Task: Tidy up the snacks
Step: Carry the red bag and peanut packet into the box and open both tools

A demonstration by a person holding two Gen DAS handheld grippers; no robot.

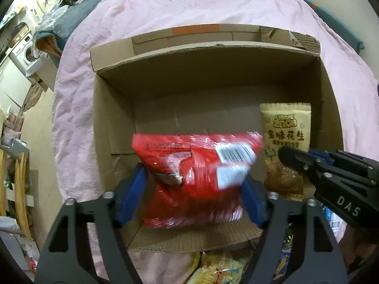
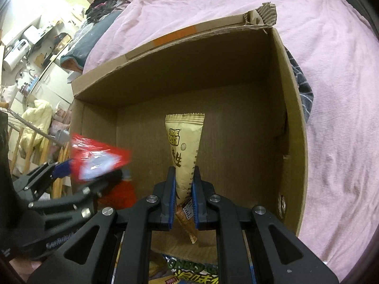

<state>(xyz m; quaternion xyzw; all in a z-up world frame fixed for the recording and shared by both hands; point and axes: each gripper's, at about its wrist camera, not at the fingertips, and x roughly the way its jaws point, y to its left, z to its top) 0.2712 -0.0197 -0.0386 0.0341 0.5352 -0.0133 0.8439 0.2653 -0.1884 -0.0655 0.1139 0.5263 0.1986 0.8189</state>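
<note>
Two snack packets hang over my open cardboard box (image 1: 113, 123) on the pink bedspread (image 1: 189, 7). From the left wrist, the glossy red packet (image 1: 189, 179), blurred, sits between the spread fingers of my left hand-held gripper (image 1: 189, 196), whose pads stand clear of it. From the right wrist, my right hand-held gripper (image 2: 184, 189) pinches the tan peanut packet (image 2: 186, 146) above the box's bare floor.
</note>
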